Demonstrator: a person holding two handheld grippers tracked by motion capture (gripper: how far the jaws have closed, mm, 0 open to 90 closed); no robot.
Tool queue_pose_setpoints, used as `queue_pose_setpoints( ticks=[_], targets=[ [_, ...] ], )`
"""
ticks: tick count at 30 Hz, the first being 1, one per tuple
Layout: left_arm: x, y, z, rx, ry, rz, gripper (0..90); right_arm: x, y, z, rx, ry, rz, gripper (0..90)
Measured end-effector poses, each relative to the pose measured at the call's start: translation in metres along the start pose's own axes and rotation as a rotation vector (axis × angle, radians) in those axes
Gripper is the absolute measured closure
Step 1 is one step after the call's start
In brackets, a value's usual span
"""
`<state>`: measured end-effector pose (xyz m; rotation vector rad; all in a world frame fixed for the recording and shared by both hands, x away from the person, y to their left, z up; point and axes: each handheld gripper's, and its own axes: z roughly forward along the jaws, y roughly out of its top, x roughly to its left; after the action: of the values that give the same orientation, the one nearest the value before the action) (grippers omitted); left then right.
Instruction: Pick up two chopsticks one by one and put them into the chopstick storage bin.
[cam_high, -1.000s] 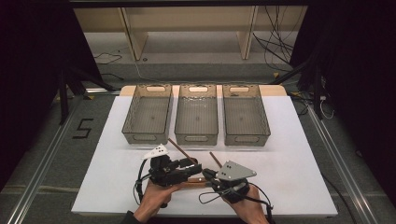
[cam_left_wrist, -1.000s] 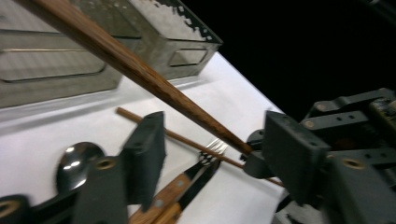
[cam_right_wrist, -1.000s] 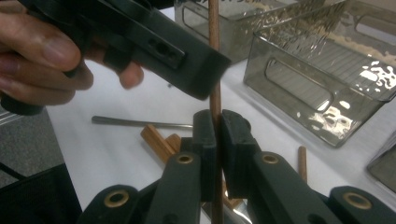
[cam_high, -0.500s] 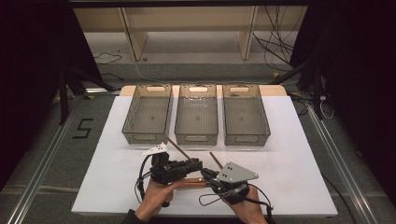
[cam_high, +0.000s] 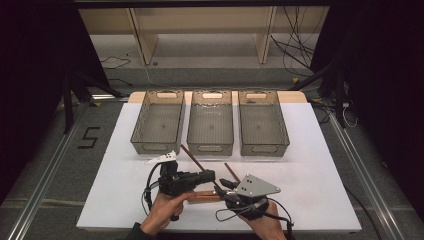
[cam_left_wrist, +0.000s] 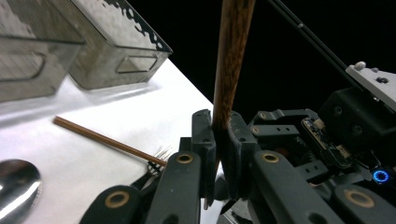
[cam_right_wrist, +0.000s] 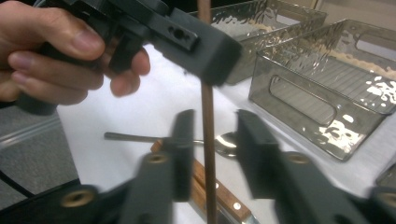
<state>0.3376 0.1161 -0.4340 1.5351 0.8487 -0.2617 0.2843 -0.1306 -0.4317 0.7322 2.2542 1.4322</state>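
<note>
A thin brown wooden stick (cam_left_wrist: 231, 70) stands upright between both grippers. My left gripper (cam_left_wrist: 219, 126) is shut on it; its jaws have just been closing, and the pads now press the stick. In the high view my left gripper (cam_high: 212, 176) points right at the front of the white mat. My right gripper (cam_right_wrist: 212, 121) is open, its jaws have just been opening, and the stick (cam_right_wrist: 206, 116) passes between them without touching. From above, my right gripper (cam_high: 225, 182) meets the left one, with the stick (cam_high: 231, 172) rising there.
Three see-through grey bins (cam_high: 157, 147) (cam_high: 210, 148) (cam_high: 263, 148) stand side by side across the mat's far half. A brown-handled fork (cam_left_wrist: 107, 140), a spoon (cam_right_wrist: 226, 142) and a wooden-handled knife (cam_right_wrist: 222, 193) lie on the mat by the grippers.
Both hands stay at the mat's front edge. The left gripper has shifted slightly against the right one; the bins and the cutlery on the mat have not moved.
</note>
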Motion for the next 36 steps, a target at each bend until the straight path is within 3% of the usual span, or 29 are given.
queue_pose_setpoints(
  ticks=[5,9,15,19,24,32,36],
  targets=[
    [0.005,0.012,-0.011,0.002,0.031,0.018,84.2,-0.006,0.0,-0.011,-0.007,0.001,0.015,54.4],
    [0.016,0.029,-0.027,0.004,0.077,0.032,84.1,-0.02,-0.007,-0.024,0.025,-0.026,0.059,42.3],
    [0.026,0.051,-0.046,-0.015,0.129,0.031,84.1,-0.037,-0.023,-0.035,0.076,-0.071,0.126,33.9],
    [0.03,0.071,-0.06,-0.029,0.169,0.047,84.1,-0.041,-0.026,-0.036,0.108,-0.095,0.149,31.1],
    [0.035,0.093,-0.07,-0.024,0.207,0.057,84.1,-0.044,-0.031,-0.036,0.131,-0.092,0.173,26.1],
    [0.044,0.13,-0.083,0.001,0.276,0.075,84.1,-0.045,-0.034,-0.04,0.131,-0.098,0.186,22.0],
    [0.052,0.145,-0.089,0.003,0.305,0.059,84.1,-0.047,-0.037,-0.04,0.13,-0.099,0.196,20.9]
  ],
)
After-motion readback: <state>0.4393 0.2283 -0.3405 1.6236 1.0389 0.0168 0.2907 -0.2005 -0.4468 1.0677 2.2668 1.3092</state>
